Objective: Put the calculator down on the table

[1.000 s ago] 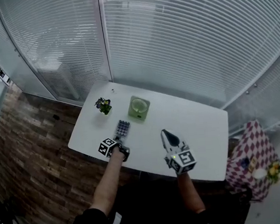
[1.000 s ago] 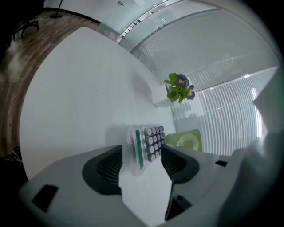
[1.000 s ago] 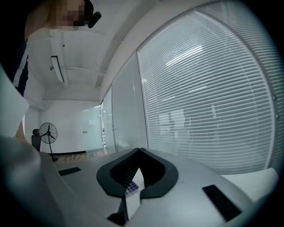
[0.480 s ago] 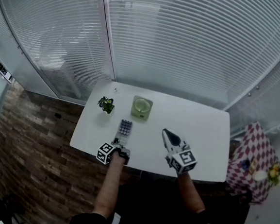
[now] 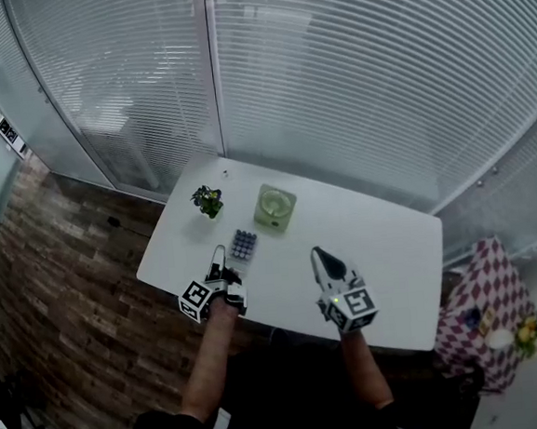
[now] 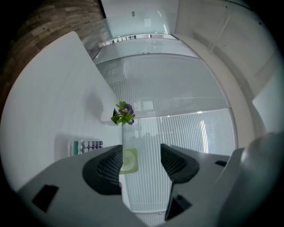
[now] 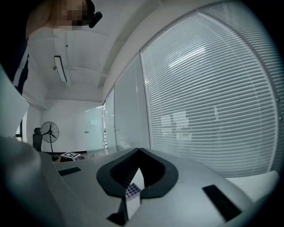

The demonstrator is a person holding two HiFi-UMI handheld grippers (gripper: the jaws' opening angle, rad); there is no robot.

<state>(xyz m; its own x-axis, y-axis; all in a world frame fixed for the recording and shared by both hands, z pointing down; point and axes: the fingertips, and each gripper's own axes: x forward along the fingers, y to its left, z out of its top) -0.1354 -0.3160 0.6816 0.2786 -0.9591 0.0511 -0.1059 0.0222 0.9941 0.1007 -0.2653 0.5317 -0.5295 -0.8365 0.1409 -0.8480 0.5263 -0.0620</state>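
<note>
The calculator [image 5: 243, 246] lies flat on the white table [image 5: 383, 245], between the small potted plant [image 5: 209, 201] and the near edge. My left gripper [image 5: 219, 256] stands just left of it, apart from it, jaws open and empty. In the left gripper view [image 6: 141, 153] the calculator [image 6: 86, 145] lies to the left of the jaws, outside them. My right gripper [image 5: 319, 257] hovers over the middle of the table, shut on nothing. In the right gripper view [image 7: 139, 151] the calculator [image 7: 132, 190] shows through the gap below the closed tips.
A pale green square object [image 5: 274, 206] sits on the table behind the calculator and shows between the left jaws [image 6: 129, 160]. The plant [image 6: 123, 114] stands at the far left corner. Glass walls with blinds lie beyond; a checkered table [image 5: 486, 293] stands at right.
The left gripper has let go of the calculator and drawn back to its left, tilting up. The calculator stays flat on the table. The right gripper has barely moved.
</note>
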